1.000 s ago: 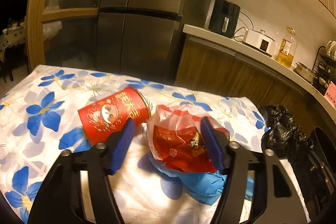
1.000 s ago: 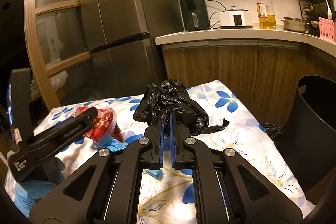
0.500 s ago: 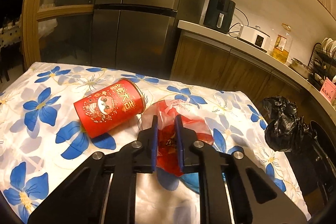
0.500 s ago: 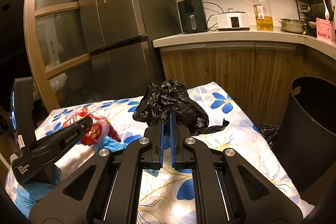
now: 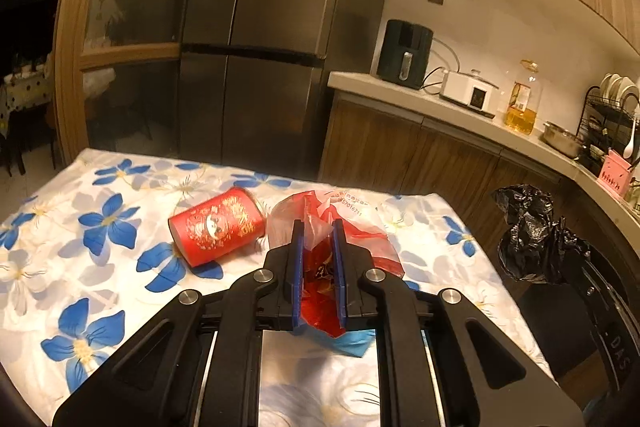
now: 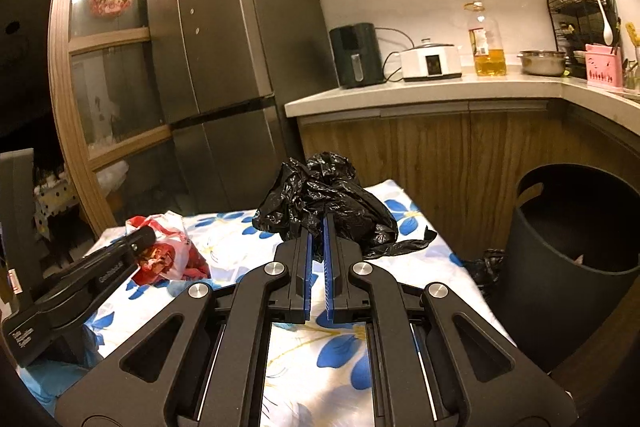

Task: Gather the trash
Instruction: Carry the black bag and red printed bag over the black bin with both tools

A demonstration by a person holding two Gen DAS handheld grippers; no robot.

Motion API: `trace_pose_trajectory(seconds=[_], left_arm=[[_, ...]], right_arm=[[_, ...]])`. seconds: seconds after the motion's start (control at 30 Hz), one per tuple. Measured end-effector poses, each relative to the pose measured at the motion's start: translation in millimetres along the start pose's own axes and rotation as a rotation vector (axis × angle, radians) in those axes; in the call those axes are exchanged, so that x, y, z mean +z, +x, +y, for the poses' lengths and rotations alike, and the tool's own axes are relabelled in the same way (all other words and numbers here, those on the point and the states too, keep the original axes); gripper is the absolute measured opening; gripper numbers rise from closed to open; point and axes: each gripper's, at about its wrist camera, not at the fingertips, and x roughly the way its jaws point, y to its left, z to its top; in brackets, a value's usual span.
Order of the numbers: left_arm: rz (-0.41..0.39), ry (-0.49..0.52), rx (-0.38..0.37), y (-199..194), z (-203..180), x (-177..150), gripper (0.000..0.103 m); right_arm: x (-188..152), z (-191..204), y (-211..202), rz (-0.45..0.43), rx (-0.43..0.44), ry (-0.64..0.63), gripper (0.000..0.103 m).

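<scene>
Left gripper (image 5: 317, 247): clamped on red snack bag (image 5: 328, 227), frame centre
Right gripper (image 6: 316, 247): pinching black trash bag (image 6: 326, 197)
Left: red can (image 5: 218, 229) on table; bin (image 6: 572, 267) at right empty-looking

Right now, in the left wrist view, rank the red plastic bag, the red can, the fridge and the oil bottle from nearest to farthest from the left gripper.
1. Red plastic bag: pinched in the left gripper.
2. Red can: lying on its side, just left on the floral cloth.
3. Fridge: beyond the table's far edge.
4. Oil bottle: far right, on the counter.
</scene>
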Motion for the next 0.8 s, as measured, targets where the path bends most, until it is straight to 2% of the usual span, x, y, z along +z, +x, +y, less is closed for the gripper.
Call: trace_pose_trajectory(seconds=[0.33, 0.8], left_arm=[[-0.062, -0.003, -0.034, -41.1, -22.6, 7.6, 0.013], [-0.088, 0.093, -0.191, -62.3, -116.0, 7.0, 0.013]], right_arm=[[12.0, -24.0, -42.5, -0.060, -0.028, 0.022, 0.005], [23.2, -79.6, -95.6, -0.131, -0.143, 0.052, 0.005]])
